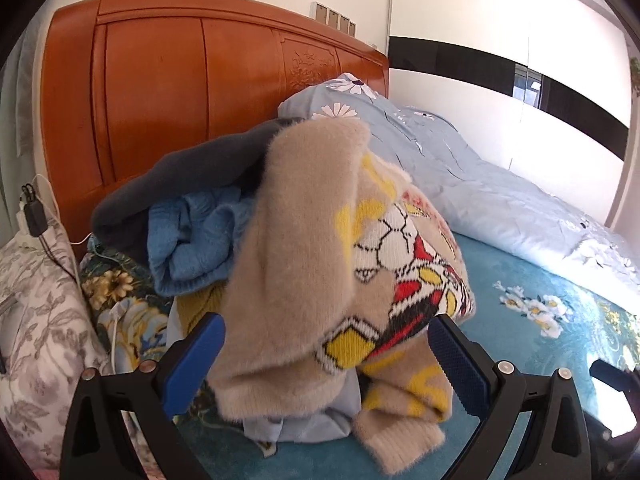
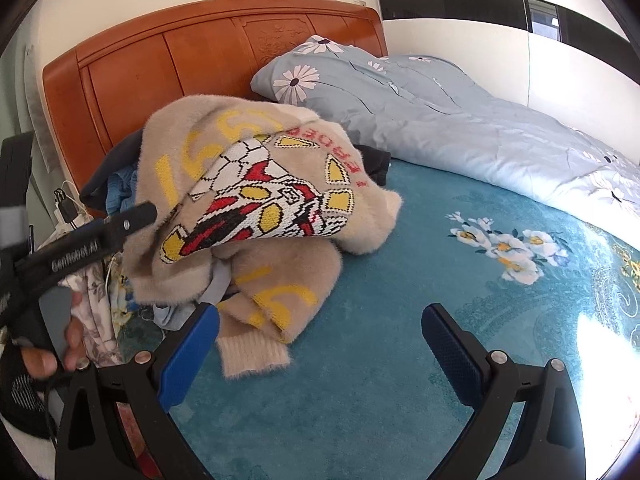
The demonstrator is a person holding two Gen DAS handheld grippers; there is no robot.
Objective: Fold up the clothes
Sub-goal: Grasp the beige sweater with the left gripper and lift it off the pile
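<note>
A fuzzy beige sweater (image 1: 304,248) with a yellow, red and white pattern lies crumpled on top of a clothes pile at the head of the bed; it also shows in the right wrist view (image 2: 256,200). My left gripper (image 1: 326,344) is open, its blue pads on either side of the sweater's lower part. In the right wrist view the left gripper's finger (image 2: 128,218) reaches the sweater's left edge. My right gripper (image 2: 320,334) is open and empty above the teal bedspread (image 2: 400,360), with a sweater cuff (image 2: 252,354) by its left finger.
Under the sweater lie a blue knit (image 1: 192,240) and a dark grey garment (image 1: 188,176). A light blue floral quilt (image 2: 460,132) runs along the right. The orange wooden headboard (image 1: 160,92) stands behind. A grey floral pillow (image 1: 36,312) and charger cables (image 1: 36,216) lie at left.
</note>
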